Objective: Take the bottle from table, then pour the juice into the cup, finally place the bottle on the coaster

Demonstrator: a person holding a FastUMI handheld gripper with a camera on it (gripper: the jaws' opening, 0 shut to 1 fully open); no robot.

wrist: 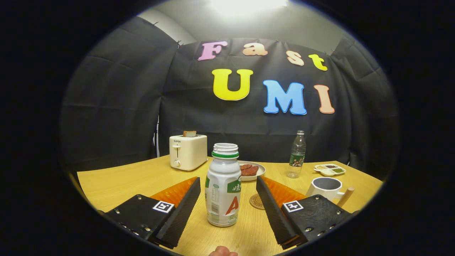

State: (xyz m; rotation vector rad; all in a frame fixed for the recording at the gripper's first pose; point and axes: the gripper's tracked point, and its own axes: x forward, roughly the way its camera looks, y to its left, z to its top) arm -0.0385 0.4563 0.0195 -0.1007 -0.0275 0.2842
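Tool [226,199] spread around the upright plastic bottle [223,185] (uncapped, ribbed neck), untouched, on woodgrain table [124,181].

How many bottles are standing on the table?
2. The white juice bottle stands uncapped between the open gripper fingers, untouched. The clear plastic bottle stands far beyond them, between the plate and the small divided dish.

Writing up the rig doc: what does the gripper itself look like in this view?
The gripper has two long, wedge-like fingers with ribbed inner faces. Each is mounted on a flat black textured block fixed with small screws. Each block carries a square white fiducial tag with a black pattern. No cables visible.
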